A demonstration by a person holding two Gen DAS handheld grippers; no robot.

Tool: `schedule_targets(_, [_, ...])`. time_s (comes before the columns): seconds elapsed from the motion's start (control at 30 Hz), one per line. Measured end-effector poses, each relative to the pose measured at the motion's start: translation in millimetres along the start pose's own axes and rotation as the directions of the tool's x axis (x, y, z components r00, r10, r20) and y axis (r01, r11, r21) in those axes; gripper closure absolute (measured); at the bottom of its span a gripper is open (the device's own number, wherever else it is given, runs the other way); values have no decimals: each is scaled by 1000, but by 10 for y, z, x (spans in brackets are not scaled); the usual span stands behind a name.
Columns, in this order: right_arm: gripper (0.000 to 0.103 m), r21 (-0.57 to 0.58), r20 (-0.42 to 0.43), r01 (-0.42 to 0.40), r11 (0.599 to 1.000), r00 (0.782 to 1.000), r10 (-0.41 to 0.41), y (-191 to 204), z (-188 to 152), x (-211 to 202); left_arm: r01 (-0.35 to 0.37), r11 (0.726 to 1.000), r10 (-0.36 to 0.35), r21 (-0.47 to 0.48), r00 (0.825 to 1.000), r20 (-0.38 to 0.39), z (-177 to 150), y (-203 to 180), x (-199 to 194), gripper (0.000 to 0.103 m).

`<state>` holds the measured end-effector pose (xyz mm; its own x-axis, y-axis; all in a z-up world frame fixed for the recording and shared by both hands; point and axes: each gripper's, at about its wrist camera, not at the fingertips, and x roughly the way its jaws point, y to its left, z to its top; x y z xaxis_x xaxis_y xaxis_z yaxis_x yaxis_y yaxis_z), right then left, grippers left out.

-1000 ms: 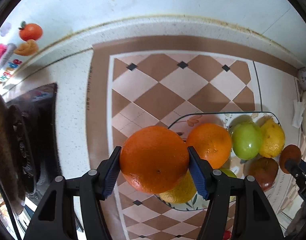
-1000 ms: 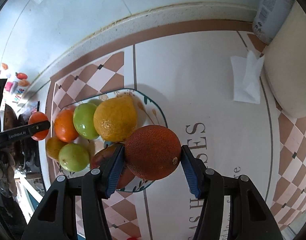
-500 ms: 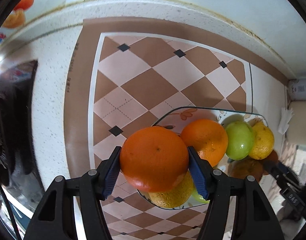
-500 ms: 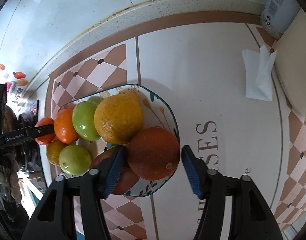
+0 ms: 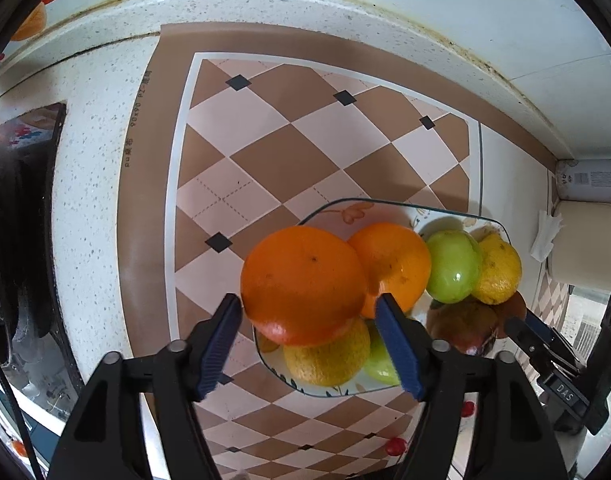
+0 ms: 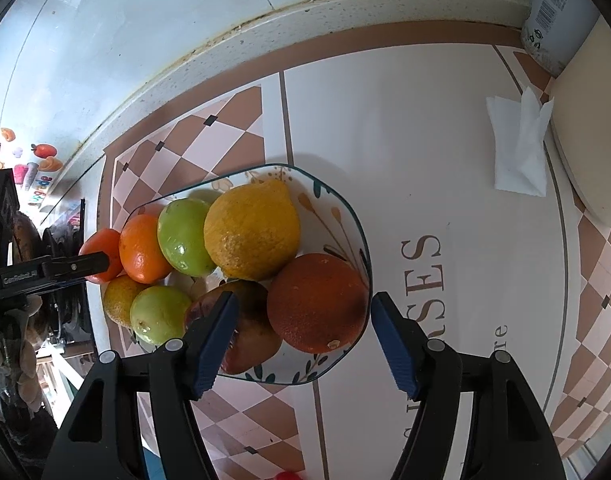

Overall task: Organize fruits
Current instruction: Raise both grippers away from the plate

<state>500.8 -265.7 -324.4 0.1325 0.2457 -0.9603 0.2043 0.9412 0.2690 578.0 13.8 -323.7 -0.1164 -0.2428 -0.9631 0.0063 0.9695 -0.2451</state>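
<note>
Your left gripper (image 5: 308,322) looks steeply down at the left edge of the plate (image 5: 333,391), its blue pads parted and the bright orange (image 5: 303,285) resting between them on top of a yellow-orange fruit (image 5: 331,360); the left pad stands clear of the skin, and whether the right pad touches it you cannot tell from this view. That orange is smooth, glossy and evenly coloured, with a few small dark specks. Your right gripper (image 6: 303,334) comes in low from the plate's near right side, jaws spread, and the dark reddish orange (image 6: 317,302) sits released on the plate (image 6: 355,216) between them, touching neither pad. Its rind is duller and rust-toned, with a pale stem scar near the bottom. It leans against a large lemon (image 6: 251,230) and a brownish fruit (image 6: 249,332).
</note>
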Motion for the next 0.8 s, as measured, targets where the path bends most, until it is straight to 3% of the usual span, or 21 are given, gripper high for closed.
schedule_targets(0.07, [25,-2,4,6,1000,1000,-6,21,-21,-17,3,1000,-3,-2,1000,10,-33,11,-89,15])
schedule_targets(0.2, [21,-18,28,26,1000,999,-26,60,-76,-110,-17,1000,17,-12,999,44,-86,50,-226,14])
schedule_targets(0.3, [11,-27,59,66,997,996,-65,87,-137,-208,-55,998,57,-17,992,113,-192,65,-375,14])
schedule_targets(0.37, [10,-38,87,124,992,989,-120,114,-198,-282,-139,990,140,-17,974,181,-338,30,-505,14])
schedule_targets(0.47, [9,-52,125,175,983,978,-168,142,-290,-396,-203,979,199,-10,947,253,-580,-74,-591,14])
schedule_targets(0.8, [9,-102,251,249,963,943,-218,320,-840,-850,-274,961,231,46,879,418,-1359,-576,-707,14])
